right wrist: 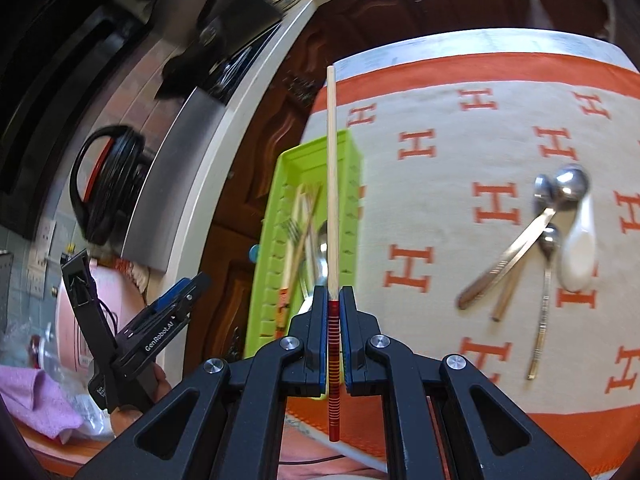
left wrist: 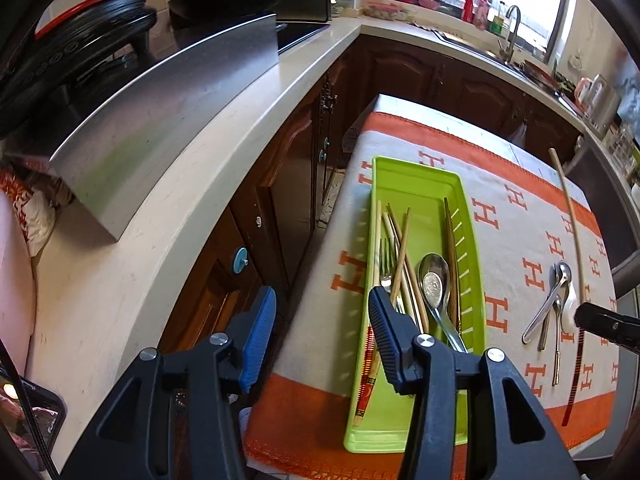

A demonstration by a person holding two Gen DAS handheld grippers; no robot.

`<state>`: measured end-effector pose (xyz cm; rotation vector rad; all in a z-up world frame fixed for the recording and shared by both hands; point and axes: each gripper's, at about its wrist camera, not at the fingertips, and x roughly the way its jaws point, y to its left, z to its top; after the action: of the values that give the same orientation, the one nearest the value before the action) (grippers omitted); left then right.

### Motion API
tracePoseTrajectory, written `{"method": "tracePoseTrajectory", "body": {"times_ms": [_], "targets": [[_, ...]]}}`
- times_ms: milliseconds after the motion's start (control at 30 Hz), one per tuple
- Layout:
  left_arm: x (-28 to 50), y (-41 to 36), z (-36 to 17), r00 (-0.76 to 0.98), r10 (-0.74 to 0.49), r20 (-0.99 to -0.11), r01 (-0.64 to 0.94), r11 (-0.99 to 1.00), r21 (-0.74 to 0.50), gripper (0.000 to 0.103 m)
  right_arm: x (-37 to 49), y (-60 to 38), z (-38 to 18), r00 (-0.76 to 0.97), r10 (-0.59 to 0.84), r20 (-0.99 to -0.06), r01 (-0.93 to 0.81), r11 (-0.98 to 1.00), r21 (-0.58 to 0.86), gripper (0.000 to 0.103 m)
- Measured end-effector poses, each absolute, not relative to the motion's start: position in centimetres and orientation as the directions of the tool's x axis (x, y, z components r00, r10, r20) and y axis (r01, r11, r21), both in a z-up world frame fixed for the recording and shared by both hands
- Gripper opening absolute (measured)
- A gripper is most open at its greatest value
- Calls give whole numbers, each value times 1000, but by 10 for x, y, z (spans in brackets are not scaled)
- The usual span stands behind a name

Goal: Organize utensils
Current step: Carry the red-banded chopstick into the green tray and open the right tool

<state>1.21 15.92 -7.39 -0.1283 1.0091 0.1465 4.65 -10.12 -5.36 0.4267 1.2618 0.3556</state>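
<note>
The right gripper (right wrist: 333, 300) is clamped on a chopstick (right wrist: 332, 184) by its red end, its length running nearly parallel to the green tray (right wrist: 266, 264) lying just left. The left gripper (left wrist: 320, 312), apart and empty, hovers at the tray's left edge.

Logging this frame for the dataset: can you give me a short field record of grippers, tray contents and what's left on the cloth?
left gripper: open, nothing between its pads, above the tray's near end
right gripper: shut on chopstick, red-banded end at the pads
green tray: holds chopsticks, a fork, a large spoon
still on cloth: metal spoons, white ceramic spoon
surface: orange and white H-pattern cloth
</note>
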Motion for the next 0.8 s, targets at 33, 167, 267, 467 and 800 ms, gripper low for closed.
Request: {"method": "tracePoseTrajectory", "body": {"times_ms": [33,167,267,467,800], "targets": [[11,161,-74,526,63,-848,-185,982,-42,47,47,-94,-53,259,485,-835,-31,869,495,5],[9,166,-76,526,50,-849,-185,981,-57,47,52,-68,-53,227,494,-839,-40,866,499,5],[10,168,-78,526,46,-849,-182,981,-60,47,57,-54,-56,208,499,-841,-47,864,501,5],[9,172,-79,527,35,-849,-182,981,-73,47,65,-31,-60,188,499,-846,-60,866,497,5],[8,174,-82,526,28,-850,-182,980,-80,51,79,-16,-74,169,493,-854,-27,868,496,6]]}}
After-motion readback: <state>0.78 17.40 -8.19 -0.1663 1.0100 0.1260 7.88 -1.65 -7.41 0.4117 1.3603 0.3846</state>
